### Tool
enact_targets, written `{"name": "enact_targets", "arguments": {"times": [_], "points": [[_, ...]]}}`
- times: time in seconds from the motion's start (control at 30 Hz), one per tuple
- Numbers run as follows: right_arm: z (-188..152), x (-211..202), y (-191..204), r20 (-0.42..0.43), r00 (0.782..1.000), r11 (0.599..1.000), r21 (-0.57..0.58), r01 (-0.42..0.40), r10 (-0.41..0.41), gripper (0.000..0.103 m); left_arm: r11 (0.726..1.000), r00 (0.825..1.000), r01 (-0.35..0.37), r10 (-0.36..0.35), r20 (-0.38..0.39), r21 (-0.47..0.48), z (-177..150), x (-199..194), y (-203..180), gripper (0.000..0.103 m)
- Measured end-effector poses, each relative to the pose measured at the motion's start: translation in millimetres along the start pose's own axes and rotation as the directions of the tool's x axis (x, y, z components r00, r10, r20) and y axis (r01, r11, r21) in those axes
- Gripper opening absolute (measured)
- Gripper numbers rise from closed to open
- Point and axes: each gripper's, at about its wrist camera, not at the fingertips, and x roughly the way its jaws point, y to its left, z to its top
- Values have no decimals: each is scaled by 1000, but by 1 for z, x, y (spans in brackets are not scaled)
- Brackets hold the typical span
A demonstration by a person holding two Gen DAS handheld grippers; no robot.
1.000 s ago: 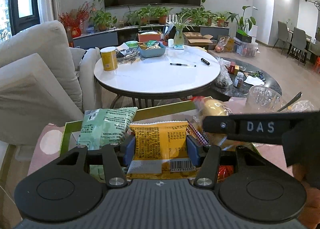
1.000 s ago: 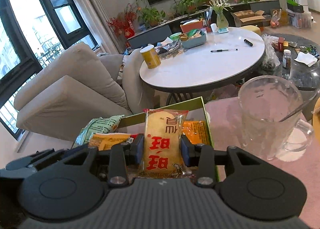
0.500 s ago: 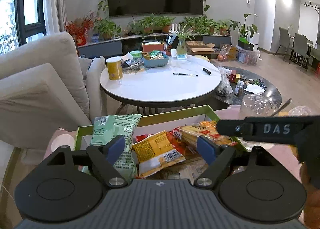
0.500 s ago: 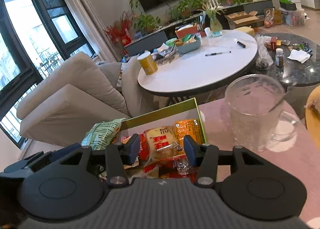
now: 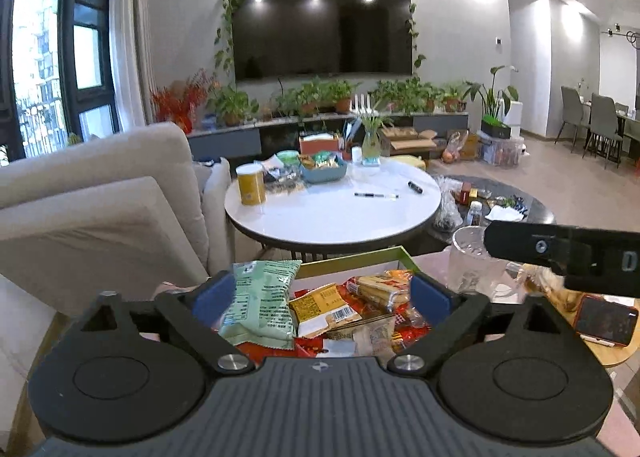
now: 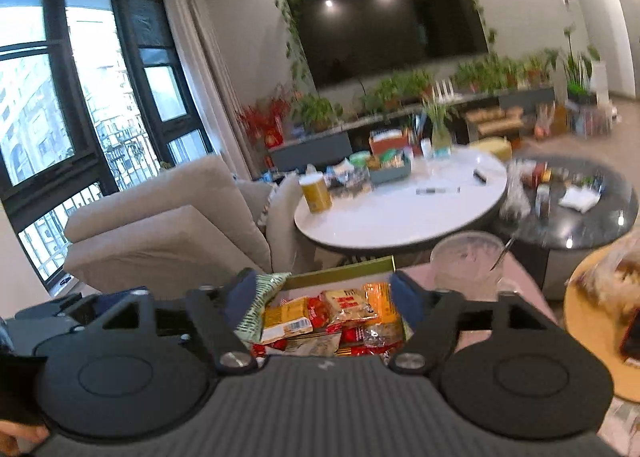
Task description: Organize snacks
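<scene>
Little legible from my feed. On my left camera, the other gripper (image 5: 568, 261) at 3 o'clock shows one letter, "D". The yellow packet (image 5: 322, 307) at 6 o'clock carries a barcode; its digits are too small. On my right camera, the pale packet (image 6: 348, 305) shows red characters, blurred, unreadable. Green bag (image 5: 262, 305): print illegible.

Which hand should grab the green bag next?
Left, probably. Its tongs, opening with nothing gripped, have the green bag right beside one pad. The right tongs sit over the box's other snacks.
</scene>
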Motion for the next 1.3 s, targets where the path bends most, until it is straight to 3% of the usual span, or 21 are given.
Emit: {"name": "enact_targets", "arguments": {"times": [0.27,0.5,0.6,0.87,1.03,1.3], "points": [[-11,-43,10,86,996,999,-17,-34,35,70,1000,997,-26,26,70,11,-18,-62,-8,103],[-28,-65,19,119,991,997,-39,-61,65,70,996,995,-86,84,49,29,-41,-96,-13,103],[-37,-74,21,159,987,1000,-7,-14,15,70,997,996,-76,76,36,-9,-49,-109,-9,103],[-57,-88,32,162,987,998,-59,21,-11,70,994,995,-93,94,17,-60,-77,-137,-1,103],[-73,-95,35,111,993,998,-59,-26,33,70,992,996,-91,90,-16,-92,-94,-140,4,103],[-90,-97,50,88,996,993,-119,5,6,70,993,997,-72,69,-33,-93,-113,-142,7,103]]}}
